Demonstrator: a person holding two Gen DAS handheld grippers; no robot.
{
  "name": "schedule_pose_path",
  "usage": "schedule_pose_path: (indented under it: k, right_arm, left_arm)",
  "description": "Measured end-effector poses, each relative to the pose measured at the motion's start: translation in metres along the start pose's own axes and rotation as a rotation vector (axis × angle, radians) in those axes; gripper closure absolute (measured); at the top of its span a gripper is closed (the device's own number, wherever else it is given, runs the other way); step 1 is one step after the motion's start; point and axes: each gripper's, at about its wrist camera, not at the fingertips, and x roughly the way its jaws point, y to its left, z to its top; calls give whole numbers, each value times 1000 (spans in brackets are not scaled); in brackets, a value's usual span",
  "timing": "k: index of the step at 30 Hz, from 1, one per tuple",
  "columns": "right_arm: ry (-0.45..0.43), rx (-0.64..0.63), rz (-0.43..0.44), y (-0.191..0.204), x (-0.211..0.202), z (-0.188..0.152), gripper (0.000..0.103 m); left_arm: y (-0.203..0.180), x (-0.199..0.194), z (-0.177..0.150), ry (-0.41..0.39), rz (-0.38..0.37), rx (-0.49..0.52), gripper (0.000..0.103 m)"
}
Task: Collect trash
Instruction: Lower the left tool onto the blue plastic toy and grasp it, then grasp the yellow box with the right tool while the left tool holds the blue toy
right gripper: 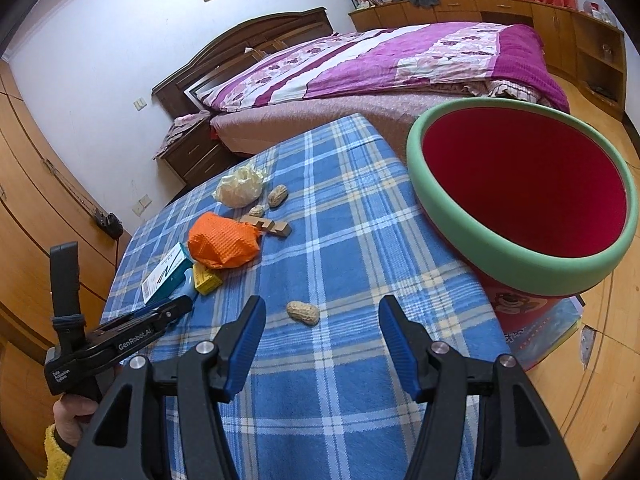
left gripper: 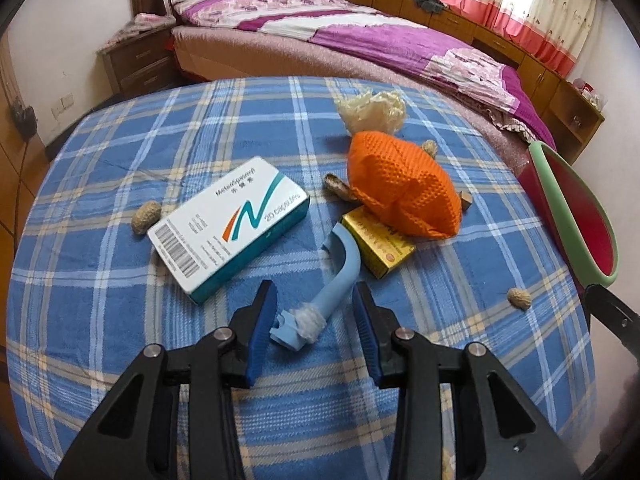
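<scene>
Looking down our left gripper (left gripper: pixel 314 318), we see its blue pads set either side of a light blue plastic piece (left gripper: pixel 316 292) lying on the blue plaid cloth (left gripper: pixel 100 280). Neither pad touches it; a gap shows on both sides, jaws partly open, nothing gripped. The piece's far end lies against a small yellow box (left gripper: pixel 380 246). A white and teal medicine carton (left gripper: pixel 230 228) lies just left of it, with a peanut shell (left gripper: pixel 146 218) beside the carton's far corner. An orange mesh wad (left gripper: pixel 404 188) sits on the yellow box's far end, and a crumpled pale wrapper (left gripper: pixel 372 110) lies beyond that.

Our right gripper (right gripper: pixel 322 344) hangs over the cloth nearer the table's edge, jaws standing wide and empty. One peanut shell (right gripper: pixel 303 313) lies between and just ahead of its tips, untouched. The red bin with a green rim (right gripper: pixel 440 216) stands off the table's right edge, mouth tilted toward us, nothing visible inside. In the right wrist view, more shells and small wood-coloured blocks (right gripper: pixel 276 226) lie behind the orange wad, and a hand (right gripper: pixel 74 412) in a yellow sleeve holds the left tool.
</scene>
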Motion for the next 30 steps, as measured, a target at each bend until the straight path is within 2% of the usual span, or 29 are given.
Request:
schedule_pose_path:
  k: [2, 4, 5, 10, 16, 24, 30]
  right_arm:
    - [1, -3, 0, 1, 0, 0, 41]
    - [3, -5, 0, 1, 1, 1, 41]
    - [4, -6, 0, 2, 1, 1, 41]
    - [9, -35, 8, 12, 4, 3, 41]
    - [31, -84, 27, 31, 14, 4, 41]
    - [78, -176, 63, 70, 38, 5, 41]
    - [122, -238, 81, 98, 66, 2, 41]
  left_arm:
    - [-2, 0, -1, -4, -1, 11, 73]
    - [-4, 0, -3, -5, -16, 19, 88]
    - [-4, -1, -3, -6, -20, 21, 89]
    - [1, -7, -7, -14, -59, -18, 89]
    - [15, -26, -7, -65, -74, -82, 89]
    - [49, -44, -4, -126, -49, -193, 89]
    - [68, -47, -6, -135, -21, -234, 89]
